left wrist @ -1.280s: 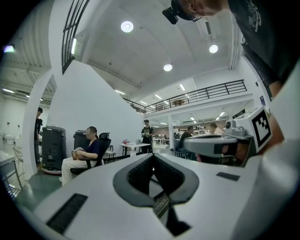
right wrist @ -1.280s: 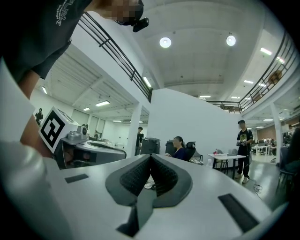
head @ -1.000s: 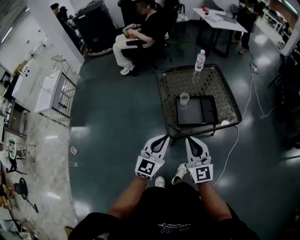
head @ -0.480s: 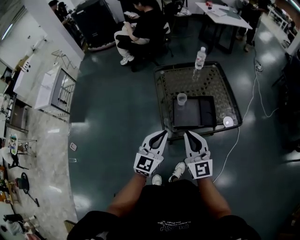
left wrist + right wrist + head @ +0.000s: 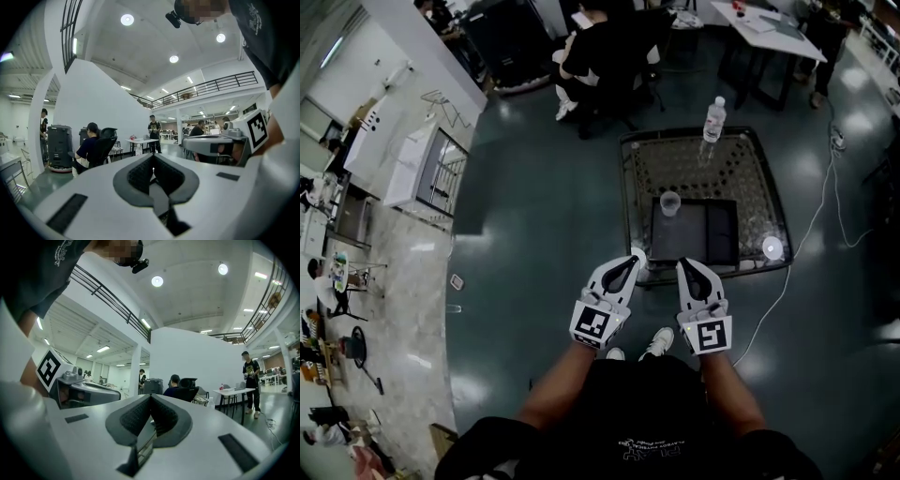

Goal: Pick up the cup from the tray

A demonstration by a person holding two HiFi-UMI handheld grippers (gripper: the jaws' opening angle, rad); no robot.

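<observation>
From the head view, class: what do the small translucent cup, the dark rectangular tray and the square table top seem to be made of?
Small translucent cup: likely clear plastic; pale and see-through.
Dark rectangular tray: black, faint sheen; plastic or metal, unclear.
Square table top: probably glass in a dark frame; glossy, dotted.

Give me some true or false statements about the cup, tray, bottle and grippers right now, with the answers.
1. The cup stands on the tray. True.
2. The left gripper holds the cup. False: it is shut on nothing, short of the table.
3. The bottle lies on its side in the tray. False: it stands upright on the table, beyond the tray.
4. The right gripper is shut. True.
</observation>
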